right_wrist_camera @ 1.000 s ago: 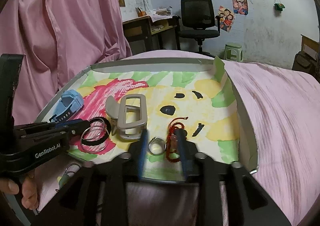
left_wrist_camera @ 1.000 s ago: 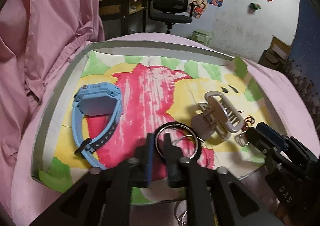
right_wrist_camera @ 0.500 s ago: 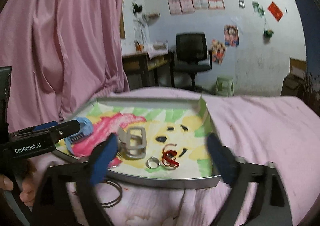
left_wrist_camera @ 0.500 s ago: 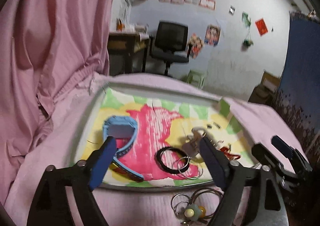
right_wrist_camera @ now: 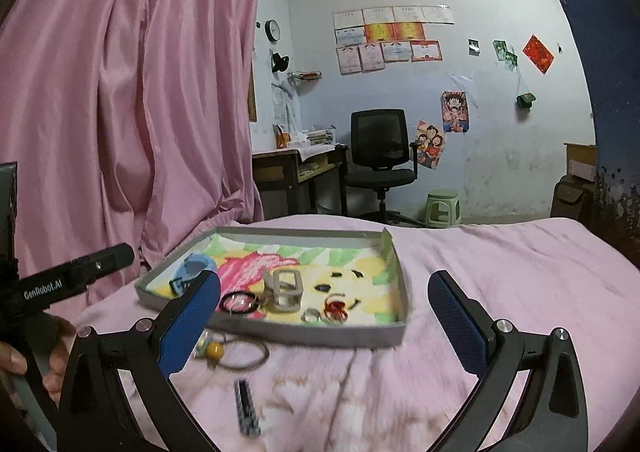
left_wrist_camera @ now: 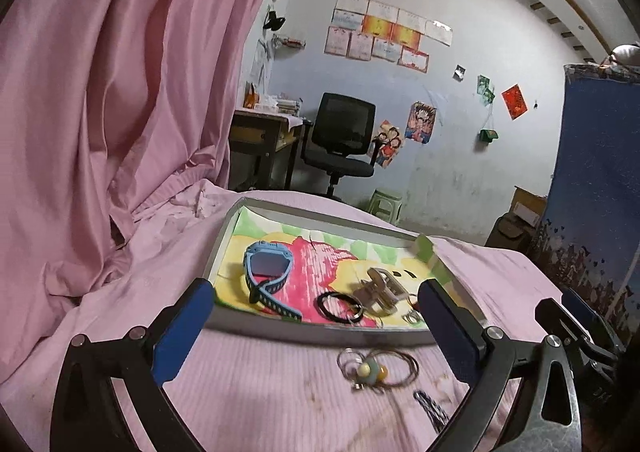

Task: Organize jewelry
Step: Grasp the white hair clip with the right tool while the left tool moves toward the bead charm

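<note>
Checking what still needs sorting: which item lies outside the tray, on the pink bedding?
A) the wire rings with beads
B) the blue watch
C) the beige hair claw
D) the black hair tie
A: the wire rings with beads lie on the pink bedding before the tray; the other three are inside.

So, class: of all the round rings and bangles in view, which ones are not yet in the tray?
The thin wire bangles with coloured beads, lying on the pink bedspread just outside the tray; the others lie inside it.

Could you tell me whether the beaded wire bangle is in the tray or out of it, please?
Out. The beaded wire bangle lies on the pink bedspread, just before the tray near wall.
</note>
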Available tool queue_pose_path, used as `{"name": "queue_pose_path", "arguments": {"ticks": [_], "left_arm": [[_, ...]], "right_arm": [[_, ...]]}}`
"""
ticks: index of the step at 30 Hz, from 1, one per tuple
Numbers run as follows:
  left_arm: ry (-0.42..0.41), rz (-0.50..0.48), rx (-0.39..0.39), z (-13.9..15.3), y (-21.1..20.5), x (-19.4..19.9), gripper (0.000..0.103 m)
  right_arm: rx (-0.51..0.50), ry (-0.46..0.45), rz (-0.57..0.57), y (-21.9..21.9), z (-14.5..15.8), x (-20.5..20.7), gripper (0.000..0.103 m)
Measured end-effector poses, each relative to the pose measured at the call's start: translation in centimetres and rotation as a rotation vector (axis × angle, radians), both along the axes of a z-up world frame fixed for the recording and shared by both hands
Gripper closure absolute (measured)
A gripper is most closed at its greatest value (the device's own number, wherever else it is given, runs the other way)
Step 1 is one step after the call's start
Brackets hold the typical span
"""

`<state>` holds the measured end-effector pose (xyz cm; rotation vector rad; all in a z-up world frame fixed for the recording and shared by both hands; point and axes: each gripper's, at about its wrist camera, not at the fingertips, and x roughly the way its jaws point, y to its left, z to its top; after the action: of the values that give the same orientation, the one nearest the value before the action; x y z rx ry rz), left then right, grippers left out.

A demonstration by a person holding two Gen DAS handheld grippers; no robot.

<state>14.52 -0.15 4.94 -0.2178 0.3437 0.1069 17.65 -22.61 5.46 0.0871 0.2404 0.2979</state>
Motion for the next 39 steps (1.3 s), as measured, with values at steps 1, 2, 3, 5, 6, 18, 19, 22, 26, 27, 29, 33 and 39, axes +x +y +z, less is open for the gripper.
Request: {"name": "queue_pose_path", "arguments": {"ticks": [1,2,3,5,6,18,19,22,26,27,29,33,39], "left_arm": [[-0.001,-0.007,0.006,-0.1,-0.2,-0.7,0.000],[0.000,-0.015,0.012,-0.2,-0.4,-1.4,0.000],[0.001,-0.021,0.018,-0.2,-0.6,-1.9,0.000],[0.009,-0.040,0.034,-0.5,-1.1,-3.0,0.000],[0.014,-0.045,0.038,-0.6,-1.3,-3.3,0.000],[0.204,-0.160,0.025,-3.3,-2.2,-3.4,0.000],[0.222,-0.164,0.027,-3.6,-2.3,-3.2,0.000],[0.279,-0.174,0.035,-4.2,-2.2,-2.2,0.001],[0.326,-0.188,0.038,-5.1,-2.2,-1.5,0.001],[0.333,-0.192,0.036,-5.1,-2.2,-1.4,0.003],[0.357,-0.204,0.034,-5.5,-2.2,-0.9,0.007],[0.385,-0.216,0.029,-6.3,-1.9,-0.4,0.010],[0.399,-0.232,0.048,-6.6,-2.1,0.3,0.011]], "right_arm": [[-0.011,0.001,-0.001,-0.3,0.0,-0.7,0.001],[-0.026,0.006,0.000,-0.5,-0.1,-1.3,0.001],[-0.036,0.009,-0.001,-0.7,-0.2,-1.8,0.001],[-0.062,0.020,-0.006,-1.2,-0.4,-3.0,0.001],[-0.070,0.026,-0.009,-1.3,-0.4,-3.4,0.001],[-0.115,0.253,0.011,-3.4,-3.2,-4.0,0.001],[-0.112,0.276,0.023,-3.3,-3.7,-3.8,0.001],[-0.115,0.332,0.056,-2.9,-4.7,-3.3,0.001],[-0.121,0.391,0.108,-1.4,-5.9,-2.9,0.003],[-0.120,0.408,0.124,-1.2,-6.3,-2.7,0.011],[-0.120,0.444,0.146,-0.5,-6.9,-2.4,0.027],[-0.142,0.509,0.180,1.0,-8.2,-1.9,0.038],[-0.127,0.555,0.158,1.3,-9.0,-1.1,0.049]]}}
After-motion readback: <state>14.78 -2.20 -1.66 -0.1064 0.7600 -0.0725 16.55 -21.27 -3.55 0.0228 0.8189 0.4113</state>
